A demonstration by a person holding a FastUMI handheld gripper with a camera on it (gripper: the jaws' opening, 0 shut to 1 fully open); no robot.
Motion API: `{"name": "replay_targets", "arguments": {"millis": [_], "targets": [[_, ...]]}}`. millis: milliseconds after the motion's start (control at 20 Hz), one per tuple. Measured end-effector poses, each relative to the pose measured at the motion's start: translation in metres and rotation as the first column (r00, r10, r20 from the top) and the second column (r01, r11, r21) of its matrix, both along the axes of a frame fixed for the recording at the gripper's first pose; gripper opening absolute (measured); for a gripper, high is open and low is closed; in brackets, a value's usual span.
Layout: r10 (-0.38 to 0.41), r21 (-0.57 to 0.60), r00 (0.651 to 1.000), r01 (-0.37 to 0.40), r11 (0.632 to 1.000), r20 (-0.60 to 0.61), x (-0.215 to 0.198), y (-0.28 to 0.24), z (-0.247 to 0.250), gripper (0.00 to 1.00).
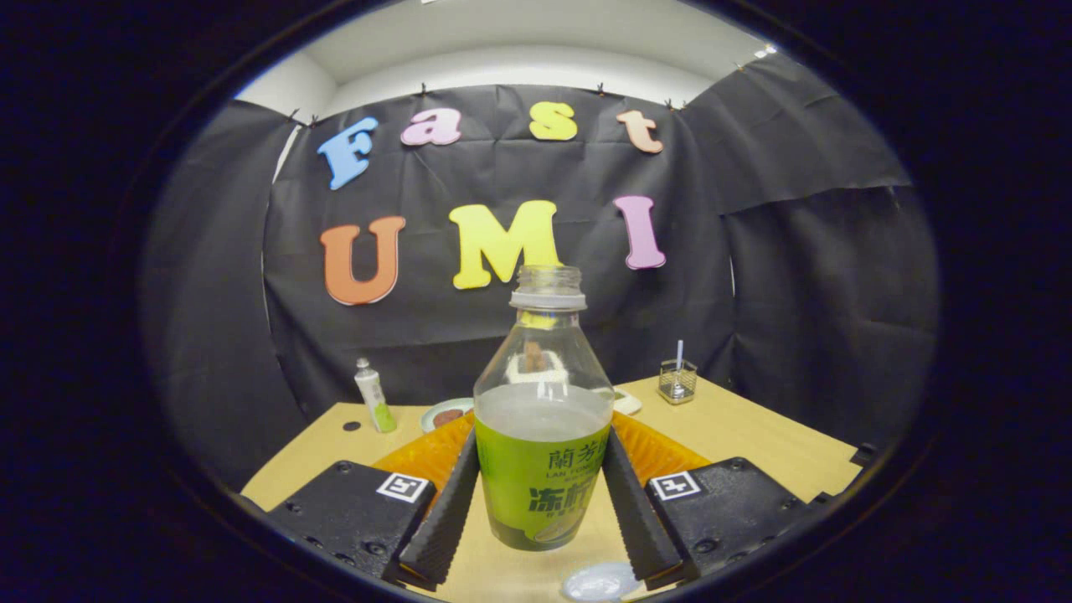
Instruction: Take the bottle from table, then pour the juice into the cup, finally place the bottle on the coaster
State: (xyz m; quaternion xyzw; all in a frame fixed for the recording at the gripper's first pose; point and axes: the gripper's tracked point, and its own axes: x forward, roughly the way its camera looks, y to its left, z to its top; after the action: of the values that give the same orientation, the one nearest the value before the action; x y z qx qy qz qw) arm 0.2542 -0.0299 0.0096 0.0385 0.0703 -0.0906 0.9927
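Observation:
An uncapped clear bottle (543,469) with a green label stands upright between my fingers, pale juice filling it up to the label's top. My gripper (543,442) is shut on the bottle, with one finger (448,507) pressing on its left side and the other on its right. Whether its base rests on the wooden table (754,444) I cannot tell. An orange ribbed coaster (419,456) lies just behind the bottle, spreading to both sides. Something brownish shows blurred through the bottle's neck.
Beyond the coaster sit a small plate (448,413) with a brown item, a little white-and-green tube (374,395) standing to its left, and a clear holder with a straw (677,381) at the far right. A white round lid (599,582) lies near the fingers' base.

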Motion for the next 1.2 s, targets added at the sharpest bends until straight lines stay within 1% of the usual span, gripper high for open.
{"name": "replay_targets", "arguments": {"millis": [100, 300, 450, 550, 700, 800, 900, 1050, 1100, 1200], "targets": [[0.015, -0.032, 1.0, -0.015, 0.999, -0.023, 0.02, 0.006, -0.02, 0.82], [0.014, -0.089, 0.999, -0.017, 0.996, -0.038, 0.057, 0.016, -0.047, 0.82], [-0.023, -0.138, 0.999, 0.018, 0.99, -0.035, 0.078, 0.018, -0.065, 0.82], [-0.032, -0.173, 0.998, 0.023, 0.985, -0.052, 0.09, 0.019, -0.081, 0.82], [-0.001, -0.179, 0.996, -0.016, 0.984, -0.093, 0.105, 0.023, -0.106, 0.83], [-0.002, -0.161, 0.996, -0.012, 0.987, -0.09, 0.111, 0.021, -0.112, 0.83], [-0.026, -0.158, 0.997, 0.015, 0.987, -0.07, 0.113, 0.014, -0.112, 0.83], [-0.091, -0.166, 0.995, 0.082, 0.983, -0.049, 0.113, -0.008, -0.114, 0.83], [-0.094, -0.157, 0.994, 0.085, 0.984, -0.051, 0.116, -0.009, -0.117, 0.83], [-0.072, -0.123, 0.996, 0.065, 0.99, -0.055, 0.12, -0.005, -0.123, 0.83]]}}
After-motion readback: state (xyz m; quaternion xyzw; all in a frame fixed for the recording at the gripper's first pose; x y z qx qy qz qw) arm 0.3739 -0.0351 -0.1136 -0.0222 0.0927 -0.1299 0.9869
